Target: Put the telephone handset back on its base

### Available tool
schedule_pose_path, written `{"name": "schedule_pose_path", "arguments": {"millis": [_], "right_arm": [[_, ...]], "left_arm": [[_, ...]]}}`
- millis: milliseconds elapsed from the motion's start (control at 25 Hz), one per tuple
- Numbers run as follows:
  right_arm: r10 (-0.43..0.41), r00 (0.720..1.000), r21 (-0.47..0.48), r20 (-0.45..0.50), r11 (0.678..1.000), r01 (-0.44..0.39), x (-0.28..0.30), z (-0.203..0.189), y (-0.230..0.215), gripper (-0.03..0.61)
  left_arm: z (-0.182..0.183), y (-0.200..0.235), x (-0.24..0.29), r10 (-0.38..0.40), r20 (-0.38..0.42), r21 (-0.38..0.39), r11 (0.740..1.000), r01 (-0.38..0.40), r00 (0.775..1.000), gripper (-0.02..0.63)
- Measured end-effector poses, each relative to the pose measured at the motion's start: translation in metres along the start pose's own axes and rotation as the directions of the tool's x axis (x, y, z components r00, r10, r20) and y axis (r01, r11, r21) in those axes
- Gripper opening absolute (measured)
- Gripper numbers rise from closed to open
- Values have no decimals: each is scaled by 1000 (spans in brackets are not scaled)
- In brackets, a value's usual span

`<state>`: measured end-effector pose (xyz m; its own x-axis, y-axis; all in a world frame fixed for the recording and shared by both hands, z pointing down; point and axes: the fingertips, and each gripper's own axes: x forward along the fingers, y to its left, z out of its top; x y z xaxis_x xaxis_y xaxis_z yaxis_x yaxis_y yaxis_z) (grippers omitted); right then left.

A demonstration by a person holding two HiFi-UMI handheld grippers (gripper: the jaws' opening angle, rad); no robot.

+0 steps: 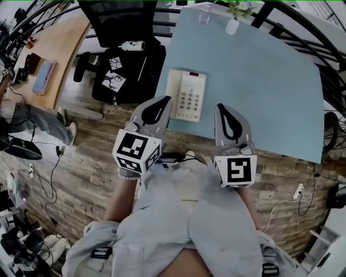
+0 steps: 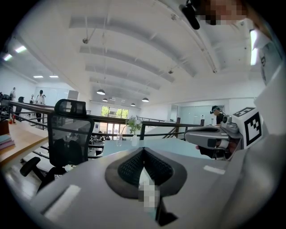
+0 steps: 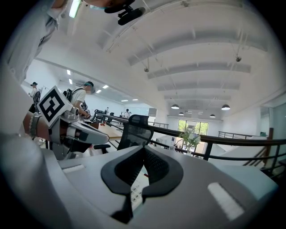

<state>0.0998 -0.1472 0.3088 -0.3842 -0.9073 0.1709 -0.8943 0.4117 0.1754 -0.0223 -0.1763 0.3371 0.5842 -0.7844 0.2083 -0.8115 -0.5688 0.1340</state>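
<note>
A white telephone [image 1: 187,96] sits near the front edge of the light blue table [image 1: 259,81]. Its handset [image 1: 173,93] lies along the left side of the base, beside the keypad. My left gripper [image 1: 164,100] hovers just in front of the phone's left corner, jaws together and empty. To the right of the phone, my right gripper [image 1: 221,107] is over the table edge, also shut and empty. In the left gripper view the left gripper [image 2: 143,150] points level over the table. In the right gripper view a strip of keypad [image 3: 136,191] shows below the closed right gripper [image 3: 144,149].
A black office chair [image 1: 127,65] stands left of the table. A glass [image 1: 204,14] and a white vase with a plant [image 1: 233,22] are at the table's far edge, along a dark railing [image 1: 303,38]. A wooden desk [image 1: 51,54] is at far left, with cables [image 1: 51,178] on the plank floor.
</note>
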Motion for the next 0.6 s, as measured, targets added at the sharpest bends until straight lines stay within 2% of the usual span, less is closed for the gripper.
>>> {"name": "schedule_pose_path", "arguments": {"millis": [600], "right_arm": [[14,1000,6,-21,1000,-14,2,-6,5,6]], "left_arm": [[-6,1,0,1,-18,14,1000,-1,1000,3]]}}
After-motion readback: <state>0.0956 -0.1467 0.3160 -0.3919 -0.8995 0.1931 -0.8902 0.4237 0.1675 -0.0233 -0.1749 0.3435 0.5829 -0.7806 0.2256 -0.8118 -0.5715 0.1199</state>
